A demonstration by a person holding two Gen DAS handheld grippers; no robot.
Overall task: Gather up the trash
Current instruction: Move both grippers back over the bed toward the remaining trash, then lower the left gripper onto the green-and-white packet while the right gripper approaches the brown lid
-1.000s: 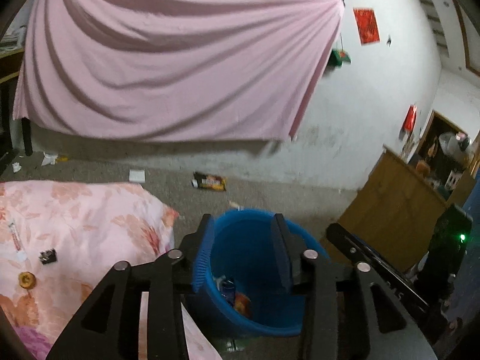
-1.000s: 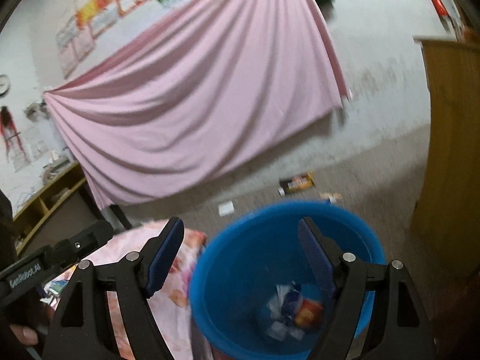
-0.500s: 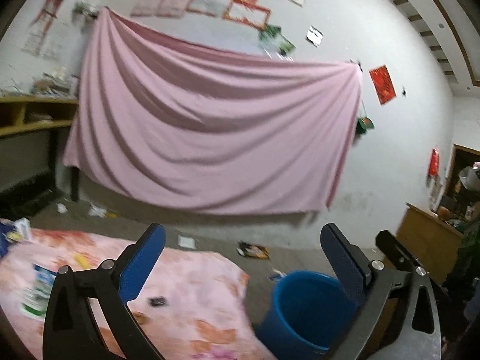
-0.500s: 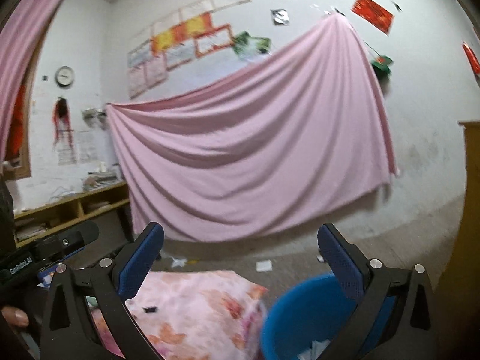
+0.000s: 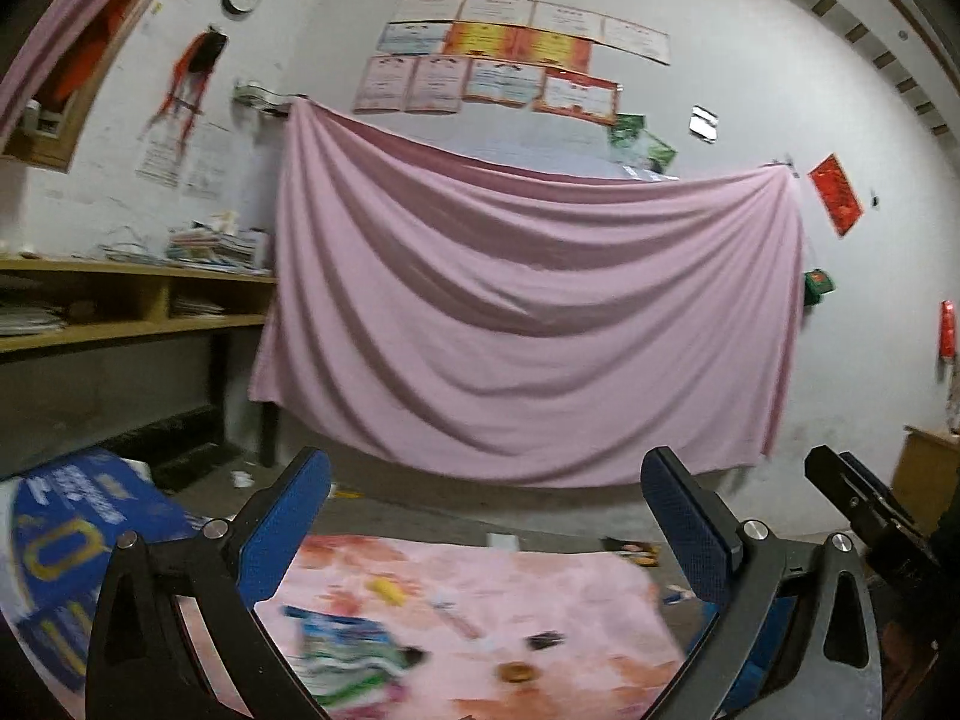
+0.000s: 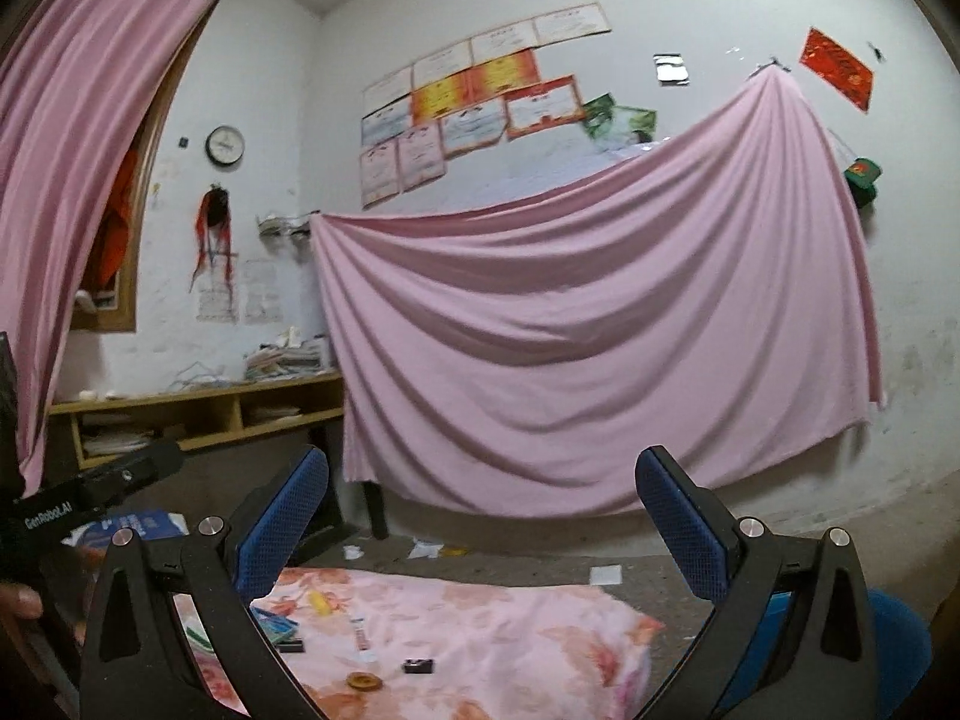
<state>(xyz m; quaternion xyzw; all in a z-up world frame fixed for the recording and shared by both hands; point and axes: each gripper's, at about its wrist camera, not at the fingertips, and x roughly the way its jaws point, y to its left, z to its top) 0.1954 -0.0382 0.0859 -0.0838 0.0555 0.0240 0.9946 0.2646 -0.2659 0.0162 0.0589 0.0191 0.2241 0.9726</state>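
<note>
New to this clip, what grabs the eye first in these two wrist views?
The big pink sheet draped across the back wall dominates both views, with a cluster of certificates pinned above it. Below, a floral cloth spread on the floor carries scattered litter, including a round brown piece and a small black one. Both sets of tongs, left and right, stand wide open and empty, framing it.

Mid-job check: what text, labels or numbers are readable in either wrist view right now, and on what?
"GenRobot.AI": white lettering on the black left gripper body.
Blue box: large pale characters, too blurred to read.
Wall certificates: too small to read.
Clock: numerals unreadable.
Red poster: illegible.
</note>
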